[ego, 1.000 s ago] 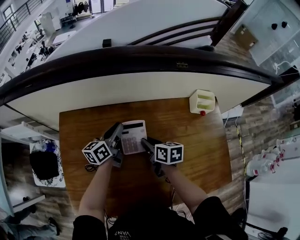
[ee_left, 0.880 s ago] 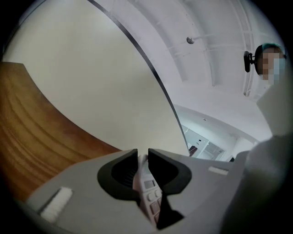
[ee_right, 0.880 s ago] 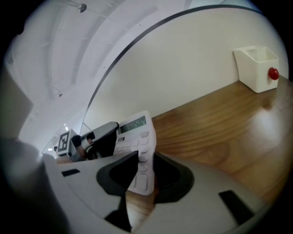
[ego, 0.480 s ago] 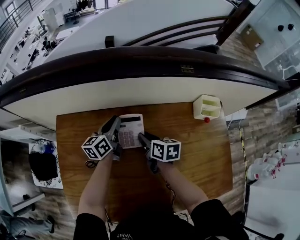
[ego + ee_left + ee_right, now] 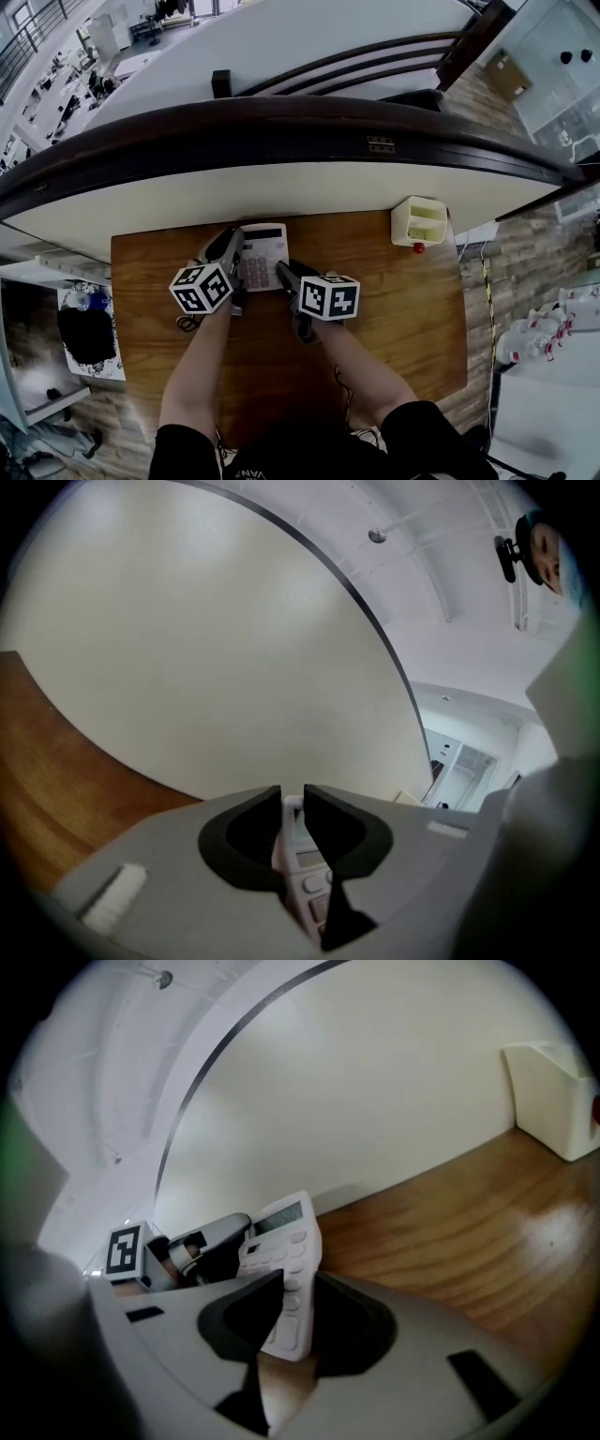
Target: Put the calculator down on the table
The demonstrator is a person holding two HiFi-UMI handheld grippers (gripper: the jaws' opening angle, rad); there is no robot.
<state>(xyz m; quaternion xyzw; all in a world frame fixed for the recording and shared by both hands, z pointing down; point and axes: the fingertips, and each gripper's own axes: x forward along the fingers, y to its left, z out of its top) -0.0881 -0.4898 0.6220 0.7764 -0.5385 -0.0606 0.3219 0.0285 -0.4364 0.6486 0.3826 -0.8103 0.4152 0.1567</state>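
Note:
A white calculator [image 5: 262, 253] is held between both grippers over the back of the brown table [image 5: 394, 319], close to the curved white partition. My left gripper [image 5: 232, 247] is shut on its left edge; in the left gripper view the pale edge and keys [image 5: 305, 883] sit pinched between the dark jaws [image 5: 292, 801]. My right gripper [image 5: 285, 271] is shut on its near right corner. In the right gripper view the calculator [image 5: 286, 1237] stands tilted, display end up, above the wood, with the left gripper [image 5: 202, 1239] behind it.
A cream holder with a red button [image 5: 419, 222] [image 5: 553, 1101] stands at the table's back right. The white partition with a dark rim [image 5: 281, 178] rises right behind the table. A thin cable [image 5: 183, 323] lies near the left edge.
Both grippers have carried the calculator away from the person, toward the partition, and a little lower. Both grips stay closed on it.

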